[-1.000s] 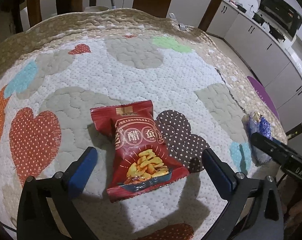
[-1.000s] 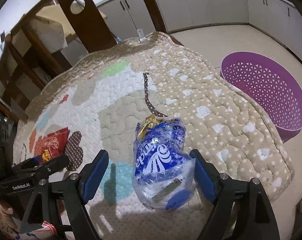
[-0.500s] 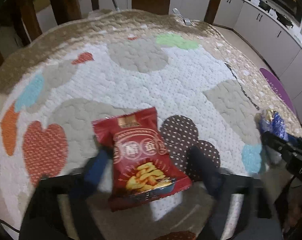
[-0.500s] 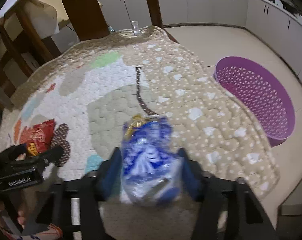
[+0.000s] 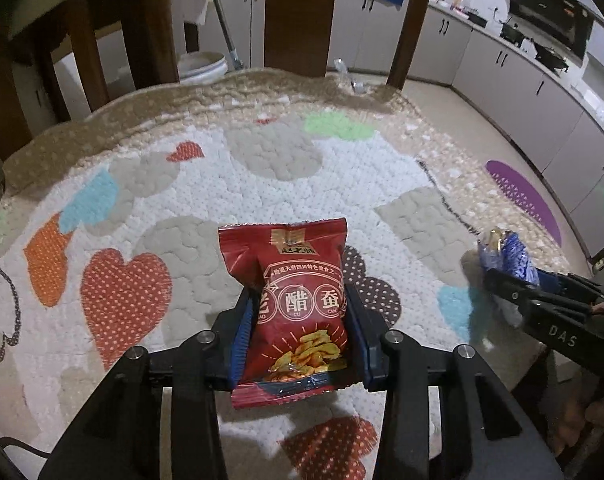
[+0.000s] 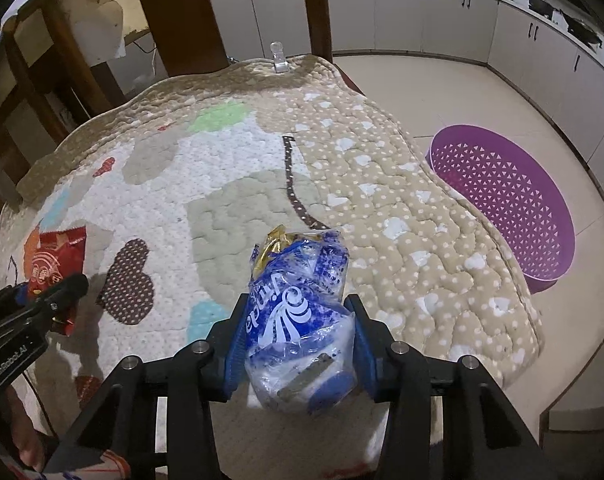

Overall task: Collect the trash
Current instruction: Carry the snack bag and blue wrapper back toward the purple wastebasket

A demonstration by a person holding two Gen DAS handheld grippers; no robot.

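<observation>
The red snack packet (image 5: 298,312) stood lengthwise, clamped in the left hand-held gripper (image 5: 298,344) above the quilted desk (image 5: 262,184), the blue wrapper (image 6: 298,320) pinched in the right hand-held gripper (image 6: 298,344), nearer the purple basket (image 6: 506,204) on the floor to its right.

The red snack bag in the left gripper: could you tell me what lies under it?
Under the red snack bag lies the quilted table cover, with a brown dotted patch showing at its right edge. The quilt directly beneath is hidden by the bag.
</observation>
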